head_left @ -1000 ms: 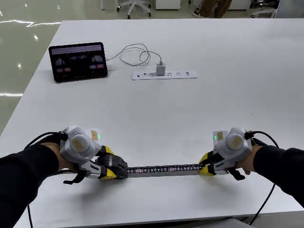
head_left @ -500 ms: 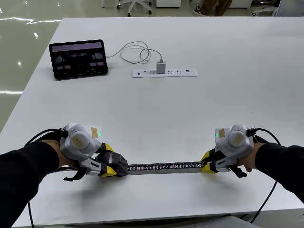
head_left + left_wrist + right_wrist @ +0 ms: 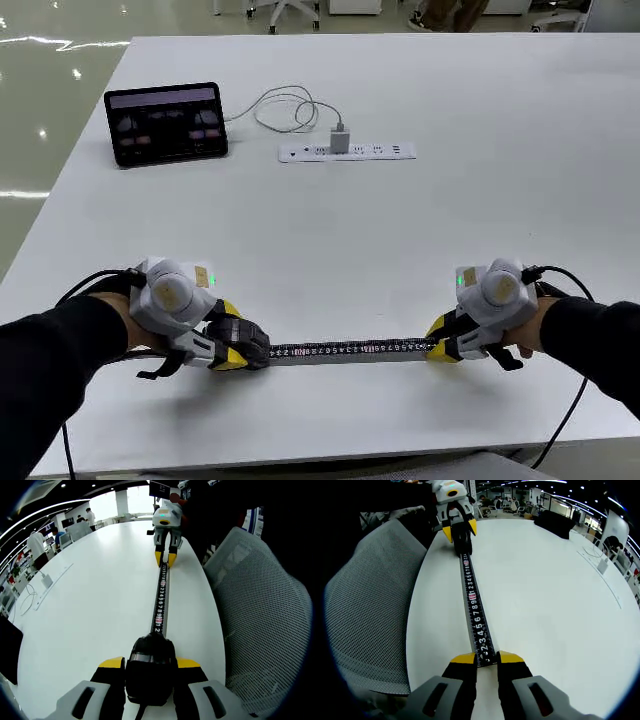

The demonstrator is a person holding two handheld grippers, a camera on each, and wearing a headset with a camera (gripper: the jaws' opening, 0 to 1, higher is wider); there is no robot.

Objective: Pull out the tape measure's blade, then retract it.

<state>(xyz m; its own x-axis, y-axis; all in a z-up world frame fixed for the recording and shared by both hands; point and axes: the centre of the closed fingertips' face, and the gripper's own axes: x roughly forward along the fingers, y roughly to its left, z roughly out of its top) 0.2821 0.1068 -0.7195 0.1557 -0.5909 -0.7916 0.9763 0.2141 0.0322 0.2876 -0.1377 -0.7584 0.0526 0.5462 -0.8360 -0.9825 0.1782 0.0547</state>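
Along counter (image 3: 400, 230) near edge, blade (image 3: 350, 350) lies stretched between claws. Left claw (image 3: 236, 345) clenched on case (image 3: 150, 667); right claw (image 3: 436, 349) pinches blade tip. Span slightly longer than second ago, so pull-out likely near done; retraction not yet begun.

The table (image 3: 420, 230) is smooth and white with a soft sheen. The tape measure case (image 3: 150, 667) looks like glossy black plastic, its blade (image 3: 474, 605) a dark satin strip, probably coated metal. The chair back (image 3: 260, 605) is pale open mesh.
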